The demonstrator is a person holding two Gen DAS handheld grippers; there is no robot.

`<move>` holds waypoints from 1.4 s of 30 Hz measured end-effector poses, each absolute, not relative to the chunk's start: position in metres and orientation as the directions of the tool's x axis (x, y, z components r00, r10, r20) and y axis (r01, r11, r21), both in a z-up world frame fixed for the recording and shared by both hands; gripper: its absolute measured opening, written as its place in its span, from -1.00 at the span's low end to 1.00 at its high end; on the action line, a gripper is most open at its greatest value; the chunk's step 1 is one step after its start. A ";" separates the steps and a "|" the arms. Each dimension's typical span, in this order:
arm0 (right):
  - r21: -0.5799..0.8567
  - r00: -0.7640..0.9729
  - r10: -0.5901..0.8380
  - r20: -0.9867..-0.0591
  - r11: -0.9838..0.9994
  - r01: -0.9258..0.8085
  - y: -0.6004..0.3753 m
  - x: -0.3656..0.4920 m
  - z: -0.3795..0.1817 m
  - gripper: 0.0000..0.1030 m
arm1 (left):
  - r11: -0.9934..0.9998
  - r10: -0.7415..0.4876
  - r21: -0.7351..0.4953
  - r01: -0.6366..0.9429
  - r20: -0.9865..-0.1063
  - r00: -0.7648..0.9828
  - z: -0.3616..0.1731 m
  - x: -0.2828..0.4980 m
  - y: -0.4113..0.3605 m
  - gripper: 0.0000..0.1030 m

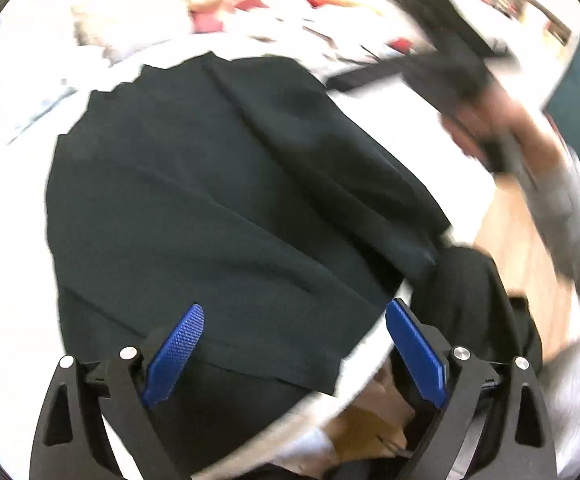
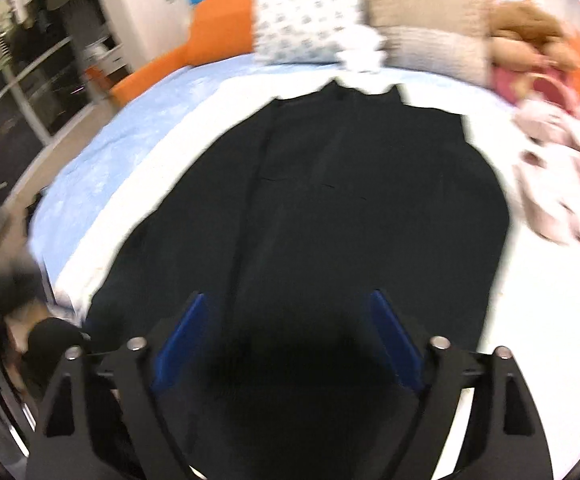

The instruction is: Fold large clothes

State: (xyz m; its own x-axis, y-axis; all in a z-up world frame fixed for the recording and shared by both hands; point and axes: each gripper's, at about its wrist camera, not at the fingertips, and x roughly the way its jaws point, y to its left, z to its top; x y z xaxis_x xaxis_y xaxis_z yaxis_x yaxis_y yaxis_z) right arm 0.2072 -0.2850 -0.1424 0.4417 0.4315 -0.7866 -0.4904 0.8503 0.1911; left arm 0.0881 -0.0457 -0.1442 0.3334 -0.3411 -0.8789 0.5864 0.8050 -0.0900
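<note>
Fabric of a dark garment (image 2: 329,200) is lying spread on the white bedsheet (image 2: 549,320), stretching ahead of both tongs; left gripper (image 1: 295,354) and right gripper (image 2: 290,340) are hovering over its near hem, fingers apart, gripping nothing.

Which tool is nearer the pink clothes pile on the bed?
Right, as far as the views show. The right tool hangs open over the black garment, with the pink clothes pile beside it. The left tool is over the garment's near hem.
</note>
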 end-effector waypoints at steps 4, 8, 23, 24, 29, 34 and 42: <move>0.194 0.473 0.345 -0.811 0.921 -0.339 -0.340 0.177 -0.164 0.65 | 0.868 -0.314 -0.093 0.489 -0.864 0.394 -0.128 0.151 -0.021 0.82; 0.301 0.429 0.380 -0.819 0.922 -0.242 -0.378 0.155 -0.196 0.65 | 0.920 -0.217 -0.032 0.390 -0.872 0.440 -0.137 0.220 -0.017 0.82; 0.341 0.370 0.387 -0.845 0.922 -0.186 -0.380 0.128 -0.238 0.05 | 0.999 -0.039 -0.044 -0.006 -0.926 0.375 -0.233 0.385 0.116 0.73; 0.327 0.369 0.381 -0.848 0.923 -0.201 -0.376 0.127 -0.239 -0.09 | 0.997 -0.074 -0.076 0.009 -0.925 0.374 -0.236 0.388 0.115 0.56; 0.303 0.439 0.358 -0.824 0.933 -0.194 -0.384 0.123 -0.212 -0.82 | 0.991 -0.130 -0.118 0.055 -0.915 0.382 -0.223 0.398 0.110 -0.75; 0.249 0.459 0.286 -0.841 0.958 -0.142 -0.396 0.123 -0.207 -0.84 | 0.995 -0.095 -0.072 0.072 -0.908 0.407 -0.214 0.411 0.124 -0.80; 0.124 0.581 0.387 -0.716 0.890 -0.440 -0.276 0.082 -0.153 0.57 | 0.998 -0.042 -0.053 -0.016 -0.910 0.413 -0.236 0.408 0.159 0.39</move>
